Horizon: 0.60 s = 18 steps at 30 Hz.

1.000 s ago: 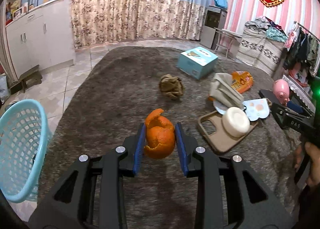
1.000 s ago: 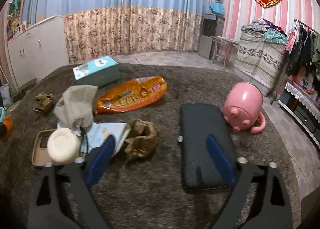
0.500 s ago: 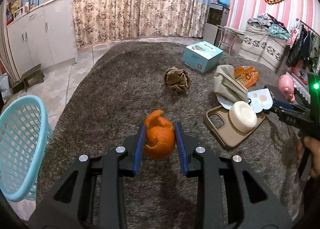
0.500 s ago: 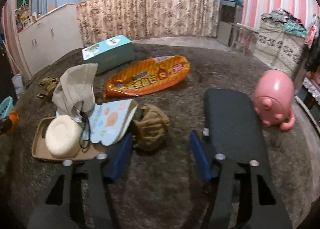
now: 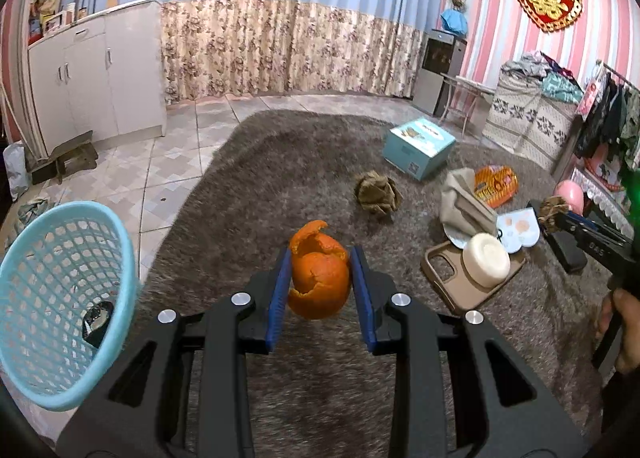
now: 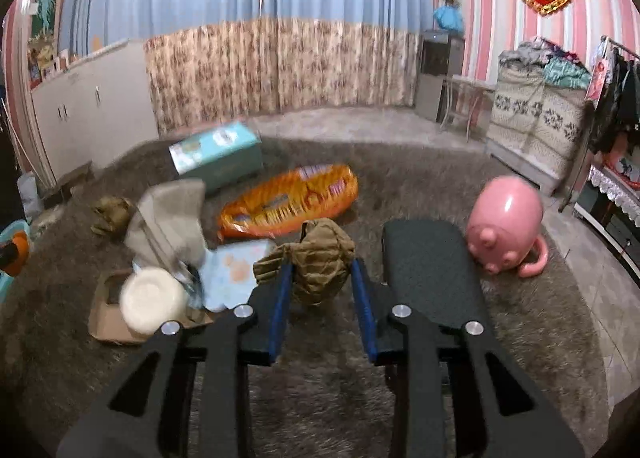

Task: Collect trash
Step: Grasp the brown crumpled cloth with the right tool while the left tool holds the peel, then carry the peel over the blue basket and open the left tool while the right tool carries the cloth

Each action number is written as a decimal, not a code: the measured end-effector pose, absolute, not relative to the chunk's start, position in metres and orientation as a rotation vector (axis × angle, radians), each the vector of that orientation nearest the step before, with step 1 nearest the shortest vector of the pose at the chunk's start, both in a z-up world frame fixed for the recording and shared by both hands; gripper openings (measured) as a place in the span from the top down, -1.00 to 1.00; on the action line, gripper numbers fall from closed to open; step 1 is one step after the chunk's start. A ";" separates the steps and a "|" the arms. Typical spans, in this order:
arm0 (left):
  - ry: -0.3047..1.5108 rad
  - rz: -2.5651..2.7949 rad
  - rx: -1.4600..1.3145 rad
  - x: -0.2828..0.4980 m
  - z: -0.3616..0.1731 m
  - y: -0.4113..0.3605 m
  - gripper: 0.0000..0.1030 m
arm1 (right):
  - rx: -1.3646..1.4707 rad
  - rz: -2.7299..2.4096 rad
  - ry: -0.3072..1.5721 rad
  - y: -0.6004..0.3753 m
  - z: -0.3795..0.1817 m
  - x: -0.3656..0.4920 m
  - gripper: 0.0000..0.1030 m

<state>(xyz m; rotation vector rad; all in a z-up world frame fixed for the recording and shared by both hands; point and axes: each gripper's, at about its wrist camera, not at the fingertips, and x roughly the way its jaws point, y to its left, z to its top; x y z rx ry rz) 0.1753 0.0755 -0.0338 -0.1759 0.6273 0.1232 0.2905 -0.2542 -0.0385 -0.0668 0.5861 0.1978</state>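
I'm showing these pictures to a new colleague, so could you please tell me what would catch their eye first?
Most striking is the orange peel, clamped in the left hand-held gripper above the brown rug, with a light blue mesh basket at the left. Next comes the crumpled brown paper wad, which the right hand-held gripper has just been closing on, beside a pink pig-shaped mug.

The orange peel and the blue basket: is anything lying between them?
Nothing: the left wrist view shows only bare brown rug between orange peel and blue basket.
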 end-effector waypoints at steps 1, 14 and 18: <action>0.621 0.128 -0.183 0.173 -0.032 0.079 0.43 | -0.067 0.201 0.569 -0.251 -0.033 0.285 0.40; 0.570 0.225 -0.204 0.138 -0.017 0.141 0.44 | -0.120 0.406 0.466 -0.139 -0.007 0.240 0.41; 0.559 0.282 -0.215 0.123 -0.017 0.170 0.43 | -0.149 0.490 0.468 -0.093 -0.013 0.233 0.41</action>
